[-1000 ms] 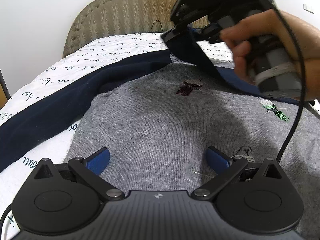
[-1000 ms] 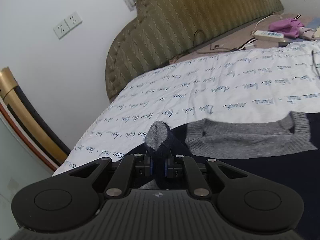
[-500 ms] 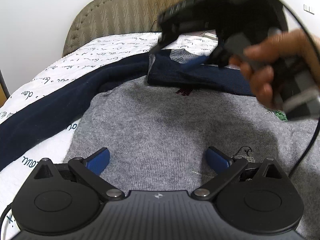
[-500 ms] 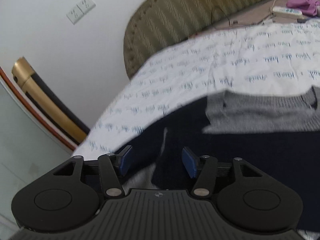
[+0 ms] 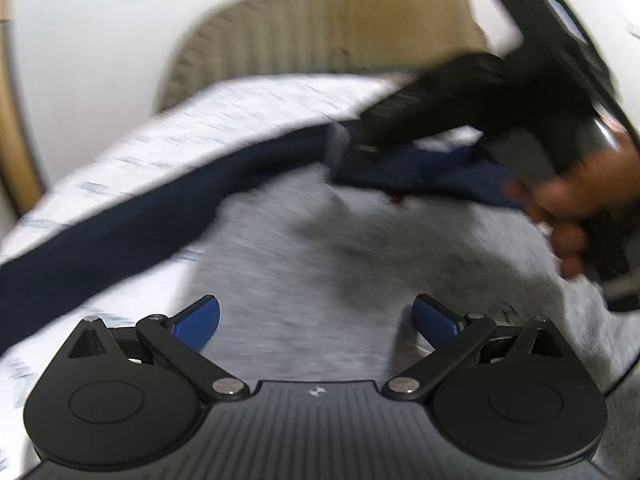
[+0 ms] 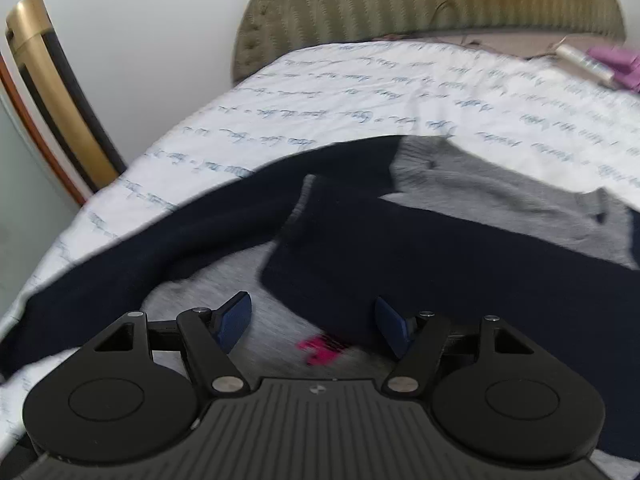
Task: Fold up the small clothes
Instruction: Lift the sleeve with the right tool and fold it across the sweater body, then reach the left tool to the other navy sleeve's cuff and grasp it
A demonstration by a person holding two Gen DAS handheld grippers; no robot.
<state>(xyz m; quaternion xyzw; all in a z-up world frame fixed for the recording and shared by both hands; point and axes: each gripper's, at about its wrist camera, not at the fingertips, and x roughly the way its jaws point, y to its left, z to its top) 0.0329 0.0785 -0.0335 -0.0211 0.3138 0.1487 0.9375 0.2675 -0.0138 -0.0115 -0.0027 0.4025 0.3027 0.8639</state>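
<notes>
A grey knit sweater with navy sleeves lies flat on the bed. My left gripper hovers open over its grey body, with nothing between the pads. One navy sleeve lies folded across the chest, its grey cuff free. My right gripper hangs just above that sleeve's near edge and a pink embroidered patch; its jaws are opening and grip nothing. The other navy sleeve stretches out to the left. The left wrist view is blurred.
A white sheet with blue script covers the bed, up to an olive padded headboard. A hand holds the right gripper's handle. A pink cloth and a white power strip lie at the far right. A gold frame stands left.
The right gripper was shut on the navy sleeve's cuff, then opened and let it go. The sleeve dropped across the chest. The right gripper rolled and sank a little.
</notes>
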